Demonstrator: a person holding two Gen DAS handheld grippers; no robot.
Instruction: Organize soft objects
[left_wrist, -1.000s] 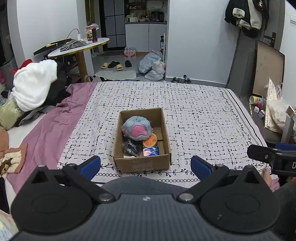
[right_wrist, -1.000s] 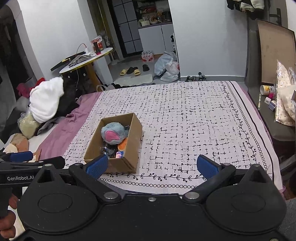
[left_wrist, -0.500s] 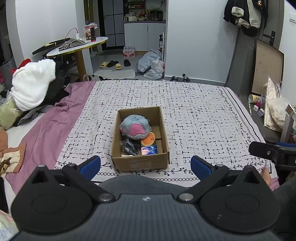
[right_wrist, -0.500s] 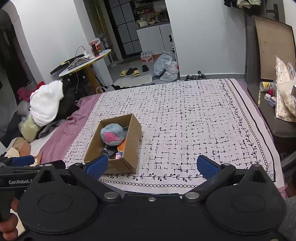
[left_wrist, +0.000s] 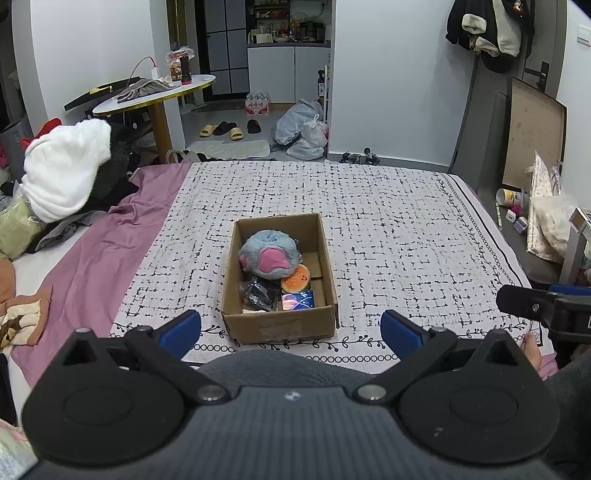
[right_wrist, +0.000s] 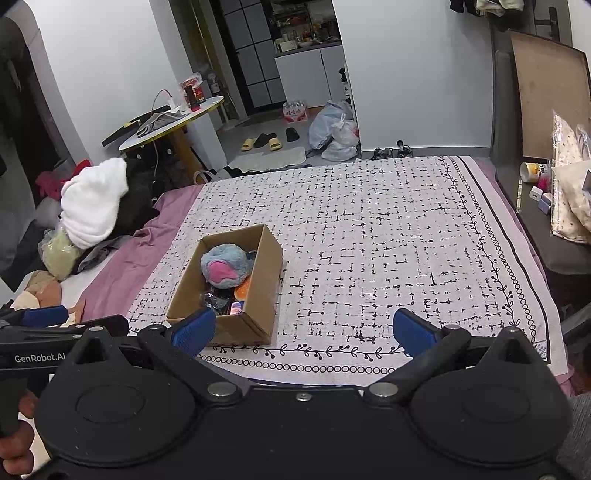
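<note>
One cardboard box (left_wrist: 280, 325) stands on the patterned bedspread (left_wrist: 388, 236), close to the near edge of the bed and left of the spread's centre line, its long side running away from the near edge. Its top is open.

Contents, as seen from the left wrist view: a grey-blue plush toy (left_wrist: 269, 254) with a pink patch fills the far half, lying against the left wall. Just in front of it, toward the right wall, sits a small round orange soft item (left_wrist: 295, 278). A dark crinkled packet (left_wrist: 258, 293) lies in the near left part, and a small blue printed item (left_wrist: 297, 300) lies in the near right part, touching the front wall. A strip of bare box floor shows along the right wall. In the right wrist view the box (right_wrist: 236, 325) shows the same plush toy (right_wrist: 225, 266) topmost; the lower items are partly hidden by the box wall.

Left gripper (left_wrist: 291, 328): fingers spread wide, empty, hovering over the near edge of the bed with the box between its tips in view. Right gripper (right_wrist: 303, 331): fingers spread wide, empty, over the near edge to the right of the box.

Beyond the left edge of the spread lies a purple sheet (left_wrist: 92, 266), with a white fluffy bundle (left_wrist: 66, 173) piled at the bed's far left corner.
</note>
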